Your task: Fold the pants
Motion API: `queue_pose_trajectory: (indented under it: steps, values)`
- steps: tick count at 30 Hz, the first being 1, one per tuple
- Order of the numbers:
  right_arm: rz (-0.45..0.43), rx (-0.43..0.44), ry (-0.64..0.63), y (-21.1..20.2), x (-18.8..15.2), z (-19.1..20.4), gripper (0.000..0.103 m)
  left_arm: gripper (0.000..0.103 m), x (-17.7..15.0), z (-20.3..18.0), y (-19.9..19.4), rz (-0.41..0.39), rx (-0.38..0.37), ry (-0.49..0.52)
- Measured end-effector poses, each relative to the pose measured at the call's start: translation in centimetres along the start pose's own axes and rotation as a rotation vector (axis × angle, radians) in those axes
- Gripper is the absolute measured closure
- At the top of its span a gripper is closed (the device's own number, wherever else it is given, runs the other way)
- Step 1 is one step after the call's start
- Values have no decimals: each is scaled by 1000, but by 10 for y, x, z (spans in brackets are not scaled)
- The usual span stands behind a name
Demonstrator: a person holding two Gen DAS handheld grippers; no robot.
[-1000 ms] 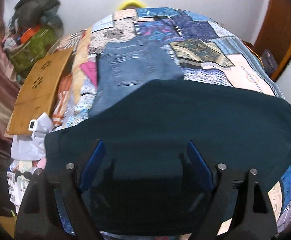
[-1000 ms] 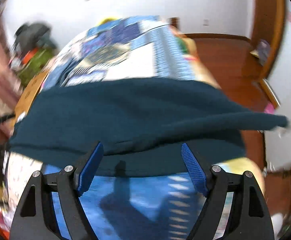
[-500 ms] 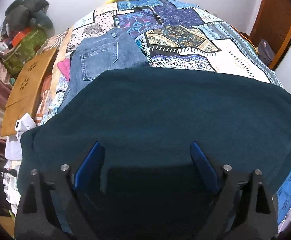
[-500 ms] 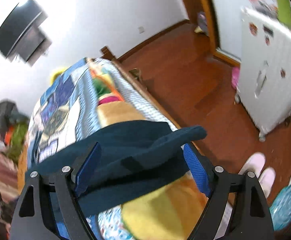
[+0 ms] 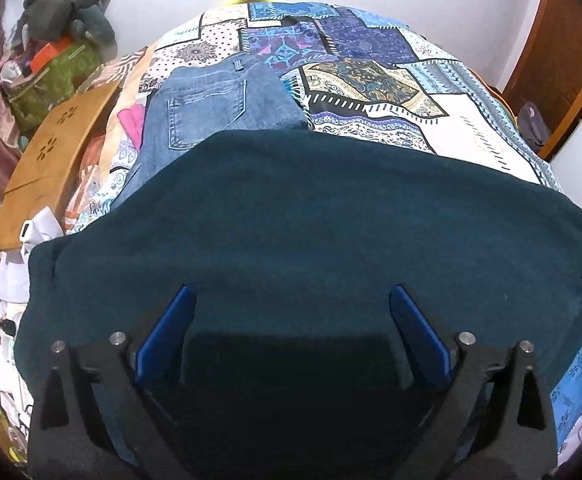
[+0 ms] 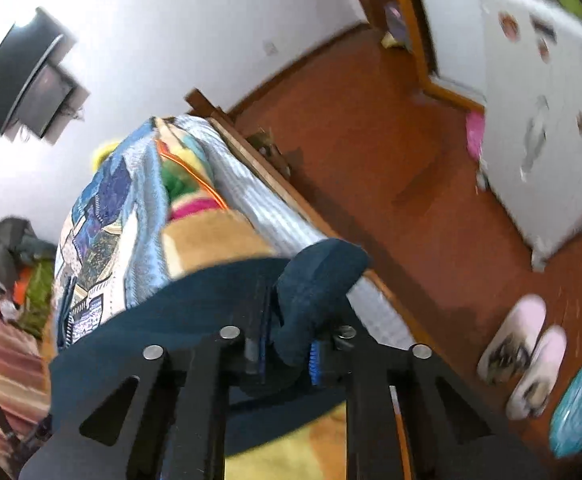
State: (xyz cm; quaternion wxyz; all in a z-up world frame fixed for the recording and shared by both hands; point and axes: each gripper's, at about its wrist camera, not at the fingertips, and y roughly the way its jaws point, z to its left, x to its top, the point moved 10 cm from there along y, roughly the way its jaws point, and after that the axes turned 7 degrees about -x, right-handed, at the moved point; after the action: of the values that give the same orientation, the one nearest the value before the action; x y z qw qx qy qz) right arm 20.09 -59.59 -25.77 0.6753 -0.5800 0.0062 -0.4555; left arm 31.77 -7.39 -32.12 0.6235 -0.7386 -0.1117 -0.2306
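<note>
Two grippers are being worked over dark teal pants (image 5: pixel 331 216) spread across the patchwork bed (image 5: pixel 371 80) at mid-frame: the left gripper (image 5: pixel 291 320), just opened wide, is being held above the cloth, while a bunched end is being pinched by the just-closed right gripper (image 6: pixel 291 344).

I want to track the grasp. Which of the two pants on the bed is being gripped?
The dark teal pants: the right gripper is shut on one end. The blue jeans lie untouched farther up the bed.
</note>
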Motion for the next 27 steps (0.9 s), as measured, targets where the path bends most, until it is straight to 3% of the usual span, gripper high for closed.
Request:
queue_pose_trajectory:
  steps: [6,9,11,13,20,24,27]
  values:
    - [-194,61,-137,-47,60,49,93,3,0,0,-2,-8,18,14]
    - [-287,61,-197,-68,77,64,93,3,1,-1,-2,-11,23,17]
    - [-304,51,-205,-69,77,63,93,3,0,-1,-2,-13,20,11]
    - [-266,28,-188,-53,69,50,93,3,0,-1,-1,-13,12,3]
    - [11,-106,-109,31,-3,-24,93,2,0,0,-1,-11,5,-1]
    - [101,-140,-95,47,-37,-51,90,2,0,0,0,-11,5,0]
    - [150,-182,-120,52,-55,-62,77,2,0,0,0,-11,6,-1]
